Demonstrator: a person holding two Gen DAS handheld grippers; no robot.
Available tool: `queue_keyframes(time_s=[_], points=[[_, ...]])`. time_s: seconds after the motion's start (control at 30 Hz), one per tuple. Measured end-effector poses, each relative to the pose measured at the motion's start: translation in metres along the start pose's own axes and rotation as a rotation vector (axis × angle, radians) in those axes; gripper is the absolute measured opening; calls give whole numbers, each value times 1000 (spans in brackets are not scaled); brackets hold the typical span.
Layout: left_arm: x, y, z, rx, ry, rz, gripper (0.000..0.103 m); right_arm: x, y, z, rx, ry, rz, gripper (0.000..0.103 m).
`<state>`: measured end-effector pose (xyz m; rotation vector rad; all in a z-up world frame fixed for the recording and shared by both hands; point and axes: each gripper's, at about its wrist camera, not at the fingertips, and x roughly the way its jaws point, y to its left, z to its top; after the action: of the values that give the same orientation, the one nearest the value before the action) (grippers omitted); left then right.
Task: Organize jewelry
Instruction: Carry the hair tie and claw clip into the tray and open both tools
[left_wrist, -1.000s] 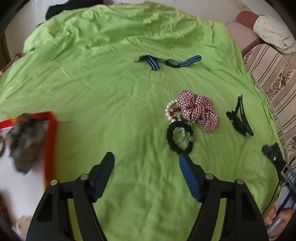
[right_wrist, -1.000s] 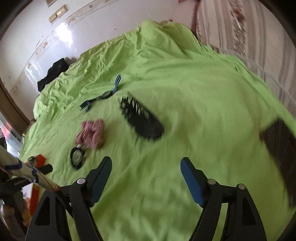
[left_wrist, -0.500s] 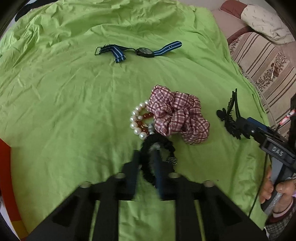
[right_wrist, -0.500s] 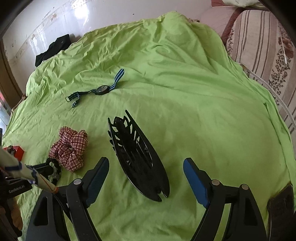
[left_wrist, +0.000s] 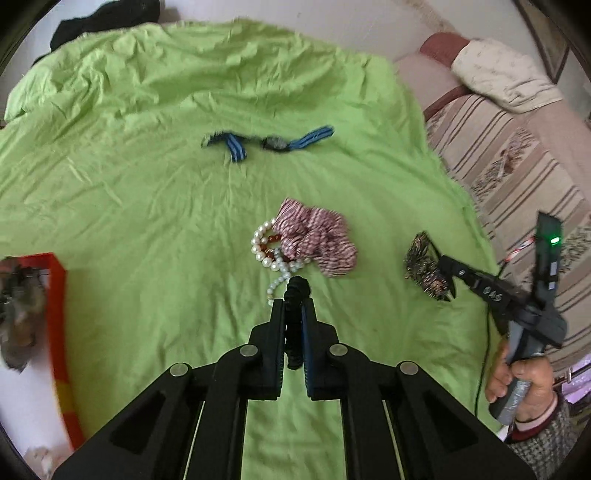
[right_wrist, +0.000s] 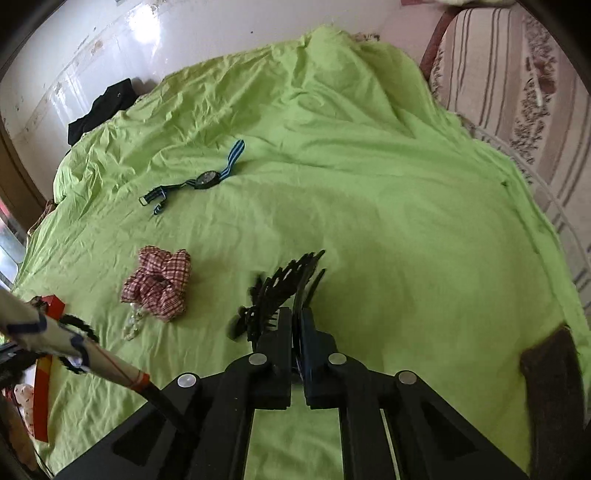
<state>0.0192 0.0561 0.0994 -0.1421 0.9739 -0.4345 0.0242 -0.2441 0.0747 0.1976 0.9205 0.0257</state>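
Observation:
In the left wrist view my left gripper (left_wrist: 293, 312) is shut on a black coiled hair tie (left_wrist: 295, 291), lifted just off the green sheet (left_wrist: 147, 184). Beyond its tips lie a pearl bracelet (left_wrist: 264, 253) and a red plaid scrunchie (left_wrist: 317, 236); a watch with a blue striped strap (left_wrist: 275, 143) lies farther back. My right gripper (right_wrist: 295, 314) is shut on a black hair claw (right_wrist: 284, 288), which sticks up and forward from the pads. The left wrist view shows that claw (left_wrist: 424, 266) too, held at the right.
A red-rimmed box (left_wrist: 57, 295) with a furry brown item sits at the left edge of the sheet. A striped sofa (left_wrist: 517, 155) runs along the right side. A hand (left_wrist: 517, 373) grips the right tool's handle. Dark cloth (right_wrist: 103, 107) lies at the sheet's far corner.
Both grippers went from open to shut. The left one closed on the black hair tie and raised it off the pearls. The right one closed on the hair claw and tipped it up.

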Motion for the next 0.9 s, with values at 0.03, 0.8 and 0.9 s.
queue_keyframes(time_s=[0.03, 0.8, 0.9], points=[[-10, -1, -1, 2, -14, -4, 8, -7, 1, -2, -1, -3, -1, 5], [-196, 188, -71, -192, -162, 323, 8, -93, 208, -49, -207, 11, 354, 5], [-197, 217, -75, -226, -156, 360, 8, -86, 252, -60, -246, 54, 426, 5]])
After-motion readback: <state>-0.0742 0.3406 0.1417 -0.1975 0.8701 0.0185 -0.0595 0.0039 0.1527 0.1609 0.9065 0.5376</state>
